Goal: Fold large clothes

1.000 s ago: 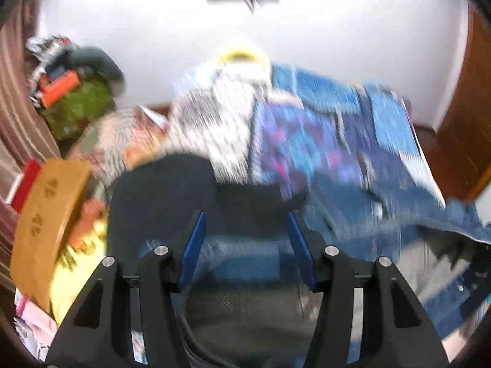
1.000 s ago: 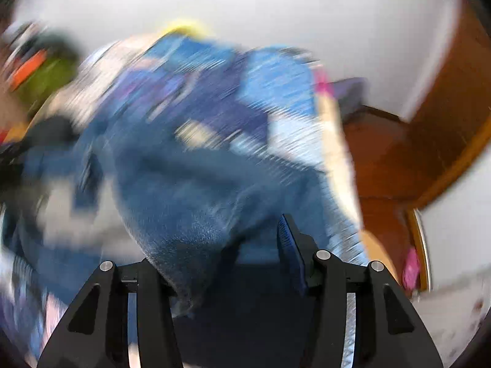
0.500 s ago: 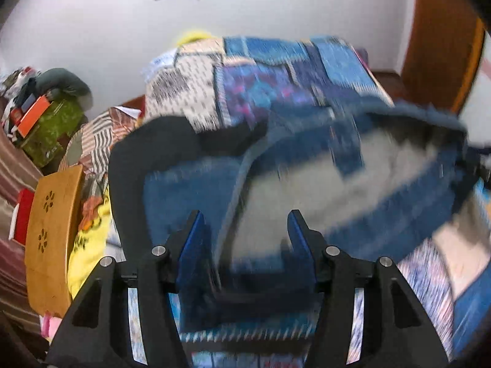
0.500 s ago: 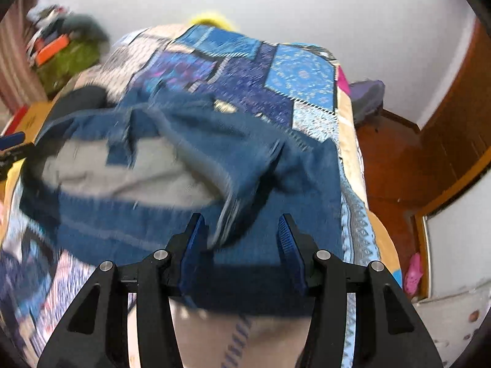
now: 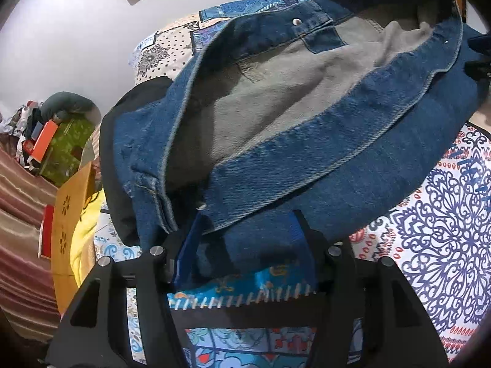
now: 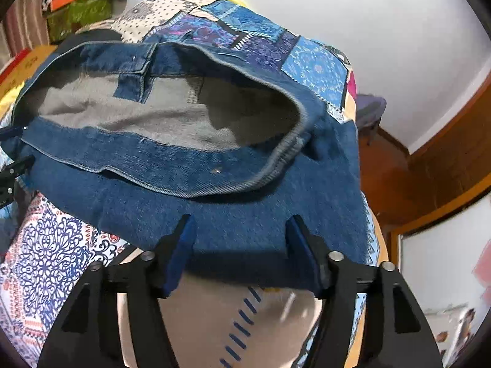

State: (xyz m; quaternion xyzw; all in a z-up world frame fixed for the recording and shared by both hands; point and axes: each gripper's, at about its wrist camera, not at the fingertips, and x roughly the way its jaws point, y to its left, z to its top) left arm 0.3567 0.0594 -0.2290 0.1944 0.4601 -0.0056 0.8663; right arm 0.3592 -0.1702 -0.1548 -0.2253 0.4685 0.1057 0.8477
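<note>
Denim fills both views: a blue jacket (image 5: 307, 141) with a grey lining hangs spread between the two grippers above the bed (image 5: 445, 230), its open edge gaping upward so the lining shows; the left gripper (image 5: 245, 239) has the hem lying between its blue-padded fingers (image 5: 187, 251), which stand fairly wide apart, and whether they truly pinch the cloth I cannot tell, since the fabric drapes over the tips and hides the contact; the right gripper (image 6: 239, 245) shows the same picture at the jacket's (image 6: 196, 165) other end, fingers (image 6: 178, 254) spread wide with the denim edge sagging across the gap, grip likewise unclear; below the garment lies a patchwork bedspread (image 6: 307, 61) in blue, purple and cream panels, with a white panel of dark blue scrollwork (image 6: 49, 257) nearer the grippers; a black garment (image 5: 113, 153) sits on the bed just behind the jacket's left end; beside the bed stand a green box (image 5: 67, 150) and a yellow wooden panel (image 5: 69, 214).
</note>
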